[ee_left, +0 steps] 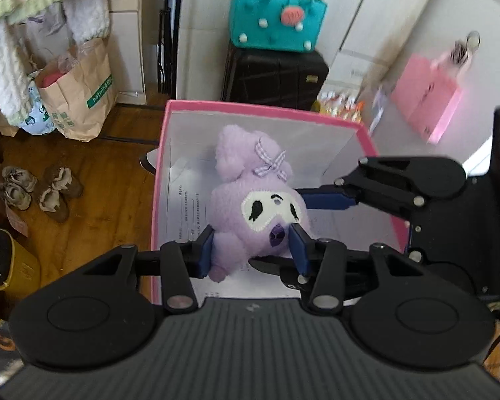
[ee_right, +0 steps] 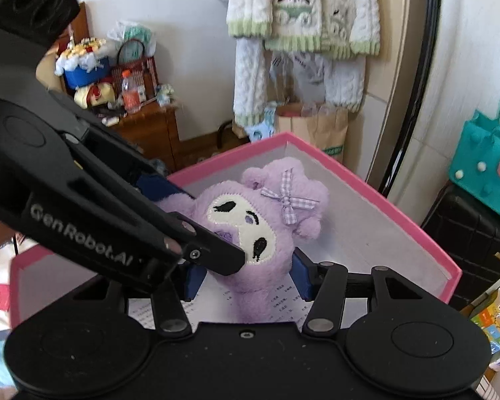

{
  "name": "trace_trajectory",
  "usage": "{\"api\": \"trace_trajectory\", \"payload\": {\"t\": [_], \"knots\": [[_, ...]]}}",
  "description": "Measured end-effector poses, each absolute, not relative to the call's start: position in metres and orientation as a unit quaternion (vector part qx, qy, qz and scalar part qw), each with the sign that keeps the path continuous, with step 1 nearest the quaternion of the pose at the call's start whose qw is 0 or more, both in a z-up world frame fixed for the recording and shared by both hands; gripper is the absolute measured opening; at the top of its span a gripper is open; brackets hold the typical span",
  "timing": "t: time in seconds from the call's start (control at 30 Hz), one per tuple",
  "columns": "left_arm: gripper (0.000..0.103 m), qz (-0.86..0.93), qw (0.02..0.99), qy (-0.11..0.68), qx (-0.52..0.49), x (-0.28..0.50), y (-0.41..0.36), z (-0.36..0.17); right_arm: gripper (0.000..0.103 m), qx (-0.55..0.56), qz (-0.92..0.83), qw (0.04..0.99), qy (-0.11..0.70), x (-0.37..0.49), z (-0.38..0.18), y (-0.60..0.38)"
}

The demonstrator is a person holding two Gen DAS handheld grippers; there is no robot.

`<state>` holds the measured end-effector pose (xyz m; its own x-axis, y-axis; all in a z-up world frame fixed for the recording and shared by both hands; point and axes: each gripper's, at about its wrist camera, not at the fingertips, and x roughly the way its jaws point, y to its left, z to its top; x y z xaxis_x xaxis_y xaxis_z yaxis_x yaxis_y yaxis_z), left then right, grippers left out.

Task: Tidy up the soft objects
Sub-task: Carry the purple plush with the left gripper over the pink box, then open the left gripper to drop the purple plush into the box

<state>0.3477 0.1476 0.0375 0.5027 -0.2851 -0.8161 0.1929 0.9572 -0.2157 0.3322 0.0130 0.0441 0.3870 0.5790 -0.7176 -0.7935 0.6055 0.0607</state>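
A purple plush toy (ee_left: 250, 206) with a white face and a checked bow lies inside a pink-rimmed box (ee_left: 160, 166). My left gripper (ee_left: 253, 250) is closed around the plush's lower part, its blue pads pressing both sides. My right gripper (ee_right: 246, 273) also clamps the plush (ee_right: 266, 206) from the other side, inside the box (ee_right: 400, 213). In the left wrist view the right gripper reaches in from the right, one blue pad beside the plush's head. In the right wrist view the left gripper crosses from the upper left and hides part of the plush.
A teal felt bag (ee_left: 276, 16) sits on a black suitcase (ee_left: 273, 76) behind the box. Paper bags (ee_left: 80, 96) and shoes (ee_left: 36, 190) are on the wooden floor at left. A pink bag (ee_left: 426, 100) hangs at right. Fleece clothes (ee_right: 303, 33) hang on the wall.
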Motion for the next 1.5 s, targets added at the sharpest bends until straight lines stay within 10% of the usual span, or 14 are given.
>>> {"api": "trace_trajectory", "payload": {"t": [0.63, 0.87, 1.5], "knots": [[0.041, -0.108, 0.842, 0.527, -0.027, 0.382, 0.134, 0.036, 0.057, -0.166, 0.432, 0.786, 0.41, 0.375, 0.03, 0.014], [0.049, -0.053, 0.892, 0.446, 0.044, 0.356, 0.126, 0.044, 0.074, -0.164, 0.41, 0.805, 0.396, 0.379, 0.033, 0.01], [0.054, -0.142, 0.899, 0.411, 0.049, 0.25, 0.113, 0.109, 0.072, -0.141, 0.352, 0.865, 0.329, 0.252, 0.124, -0.087]]}}
